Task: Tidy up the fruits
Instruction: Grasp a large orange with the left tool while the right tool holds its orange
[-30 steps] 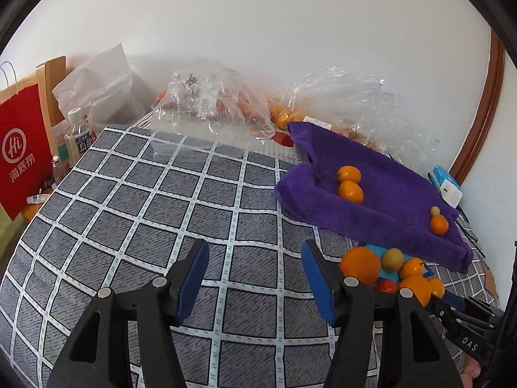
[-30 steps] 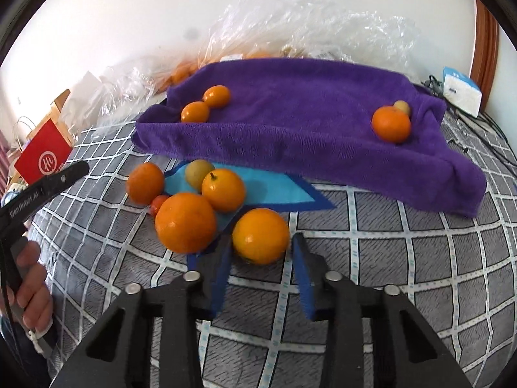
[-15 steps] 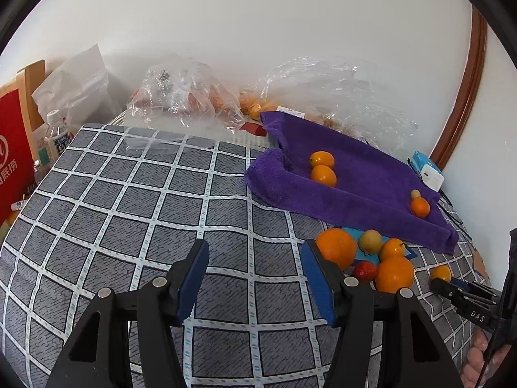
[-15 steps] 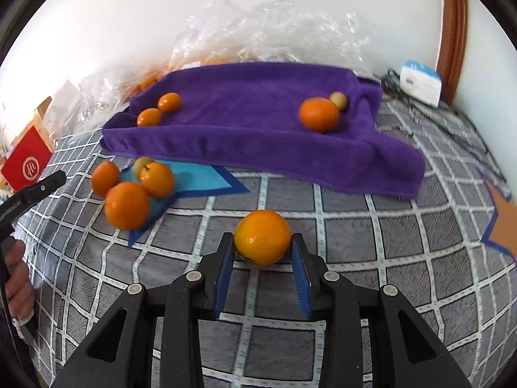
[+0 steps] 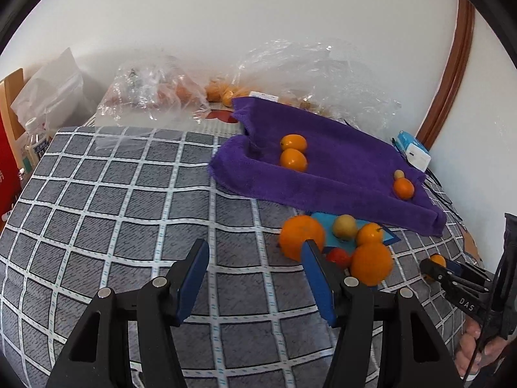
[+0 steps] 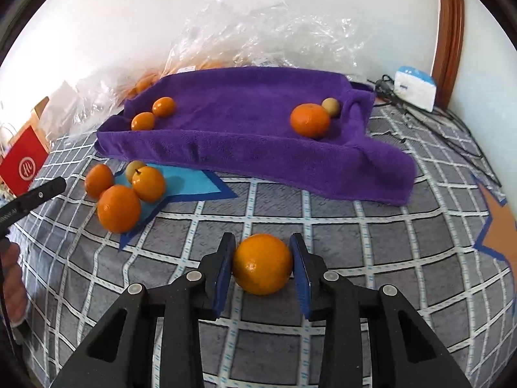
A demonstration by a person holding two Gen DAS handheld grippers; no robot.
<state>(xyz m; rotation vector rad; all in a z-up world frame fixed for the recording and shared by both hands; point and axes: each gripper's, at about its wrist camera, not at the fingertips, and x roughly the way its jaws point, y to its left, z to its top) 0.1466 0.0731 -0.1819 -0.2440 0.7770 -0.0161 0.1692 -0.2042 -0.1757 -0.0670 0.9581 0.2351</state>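
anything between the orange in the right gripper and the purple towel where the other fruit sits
Nothing visible. The right gripper is shut on the orange, and only bare checked cloth lies between it and the purple towel. The loose fruit pile sits off to the left.

Between the right jaws sits an orange [image 6: 262, 263] with glossy, finely dimpled peel. Beyond them lies a plush, matt purple towel [image 6: 252, 135]; behind it, crinkled, shiny clear plastic bags [image 6: 268, 35]. The checked cloth [image 6: 371, 258] under the jaws looks woven and matt.
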